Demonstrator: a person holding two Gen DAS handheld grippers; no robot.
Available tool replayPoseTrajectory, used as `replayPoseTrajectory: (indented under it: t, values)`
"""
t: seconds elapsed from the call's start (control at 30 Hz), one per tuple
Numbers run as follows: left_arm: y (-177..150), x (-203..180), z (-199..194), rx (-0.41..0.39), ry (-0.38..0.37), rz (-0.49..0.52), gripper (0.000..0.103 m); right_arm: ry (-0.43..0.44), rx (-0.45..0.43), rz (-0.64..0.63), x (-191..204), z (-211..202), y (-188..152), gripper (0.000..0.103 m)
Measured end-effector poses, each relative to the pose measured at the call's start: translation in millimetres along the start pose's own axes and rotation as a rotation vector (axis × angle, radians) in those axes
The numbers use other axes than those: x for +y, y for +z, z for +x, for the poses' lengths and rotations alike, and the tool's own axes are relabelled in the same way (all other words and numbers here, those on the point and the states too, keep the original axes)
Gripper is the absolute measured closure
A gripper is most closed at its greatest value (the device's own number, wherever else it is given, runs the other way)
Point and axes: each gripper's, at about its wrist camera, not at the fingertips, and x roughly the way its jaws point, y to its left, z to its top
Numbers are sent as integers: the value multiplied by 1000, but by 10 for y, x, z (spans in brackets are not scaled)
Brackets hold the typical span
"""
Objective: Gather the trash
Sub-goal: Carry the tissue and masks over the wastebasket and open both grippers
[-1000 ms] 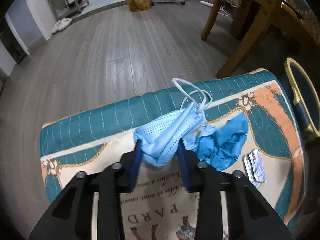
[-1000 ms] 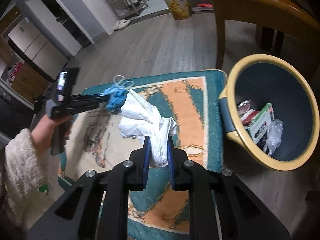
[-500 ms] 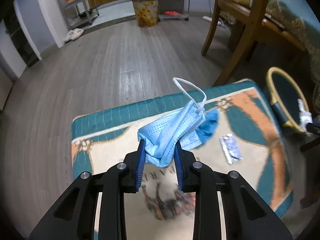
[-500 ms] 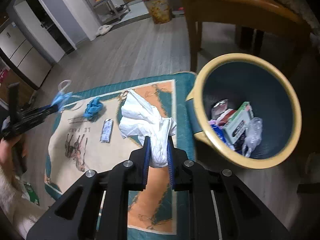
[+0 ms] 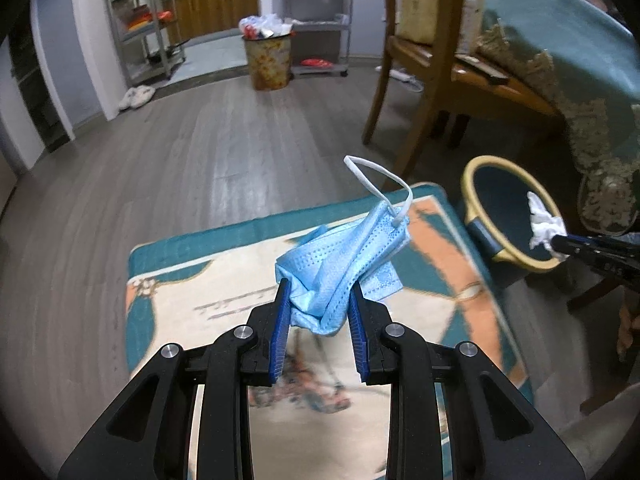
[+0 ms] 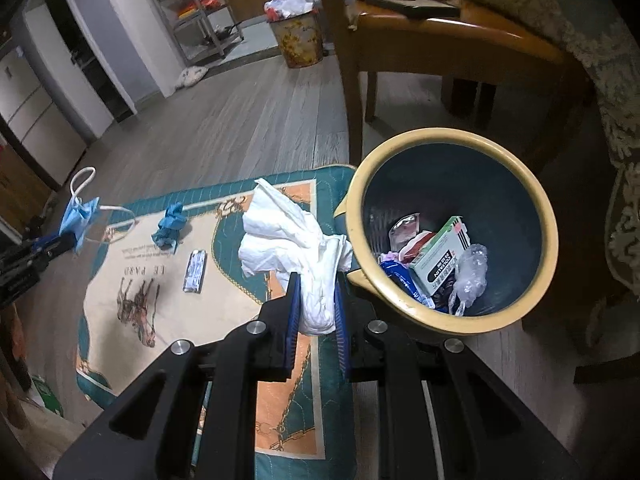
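My left gripper (image 5: 318, 300) is shut on a crumpled light-blue face mask (image 5: 344, 256), held in the air above the patterned rug (image 5: 192, 280); its white ear loop sticks up. My right gripper (image 6: 316, 292) is shut on a wad of white tissue (image 6: 288, 232), just left of the yellow-rimmed bin (image 6: 548, 216). The left wrist view shows that bin (image 5: 478, 178) at right with the tissue (image 5: 542, 224) over its rim. A blue crumpled glove (image 6: 170, 226) and a silver blister pack (image 6: 195, 271) lie on the rug (image 6: 248, 280). The mask (image 6: 80, 216) shows far left.
The bin holds a green-and-white box (image 6: 440, 256), clear plastic and wrappers. A wooden chair (image 6: 420, 28) stands behind the bin, beside a cloth-covered table (image 5: 560, 48). A second full bin (image 5: 267, 60) and metal shelves (image 5: 144, 20) stand far across the wood floor.
My left gripper has risen with the mask, leaving the glove on the rug. My right gripper has carried the tissue rightward, closer to the bin.
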Motion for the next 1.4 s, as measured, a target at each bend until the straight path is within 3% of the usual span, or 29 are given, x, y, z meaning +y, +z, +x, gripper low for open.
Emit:
replayPoseTrajectory:
  t: [0.4, 0.77, 1.07, 1.23, 1.4]
  values:
    - [144, -811, 229, -10, -90, 132, 74, -13, -78, 184, -702, -202, 157, 88]
    - [258, -1778, 933, 38, -244, 243, 74, -86, -19, 243, -1266, 41, 120, 88]
    - [360, -2159, 1198, 16, -272, 270, 74, -113, 13, 341, -1653, 264, 84, 88]
    - [452, -2283, 1289, -10, -304, 237, 74, -129, 20, 345, -1682, 294, 47, 88]
    - [405, -2370, 1415, 8, -305, 269, 73, -139, 16, 351, -1666, 315, 32, 88]
